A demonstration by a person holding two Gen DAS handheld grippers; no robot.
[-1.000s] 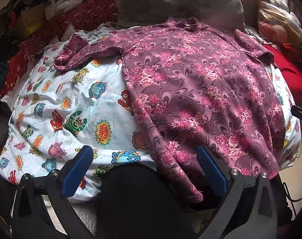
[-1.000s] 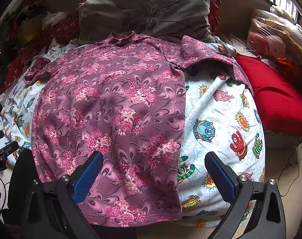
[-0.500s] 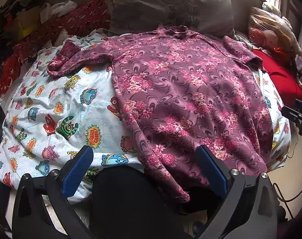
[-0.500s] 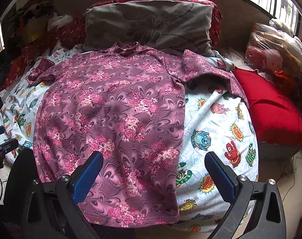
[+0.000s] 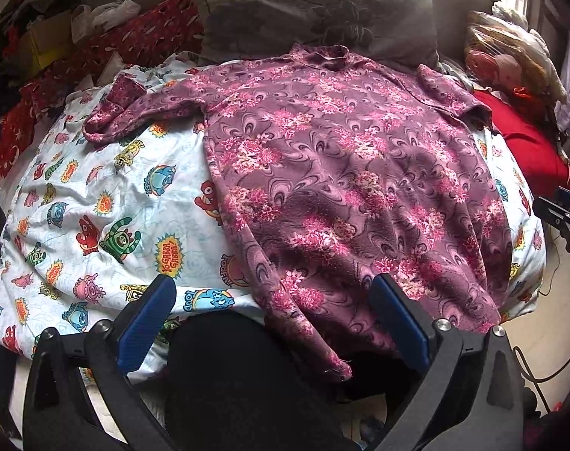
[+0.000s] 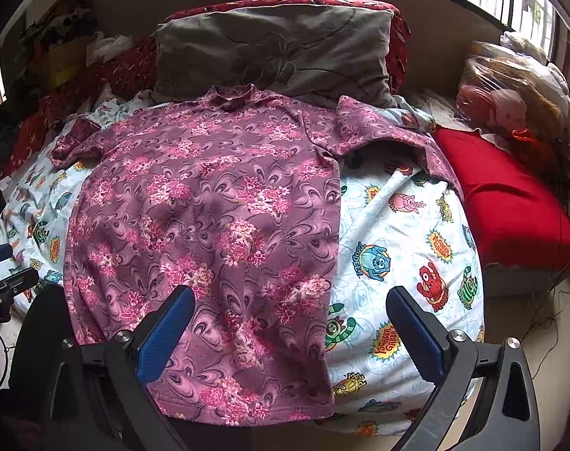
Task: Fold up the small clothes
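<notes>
Shirt (image 6: 209, 225) flat on bed (image 6: 397, 225), collar at 12 o'clock; left hand-held gripper (image 5: 273, 323) and right hand-held gripper (image 6: 290, 329) both spread apart, empty.

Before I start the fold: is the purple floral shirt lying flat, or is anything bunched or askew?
Mostly flat. The shirt has its left sleeve bunched with the cuff folded over, and its hem hangs off the bed edge.
</notes>
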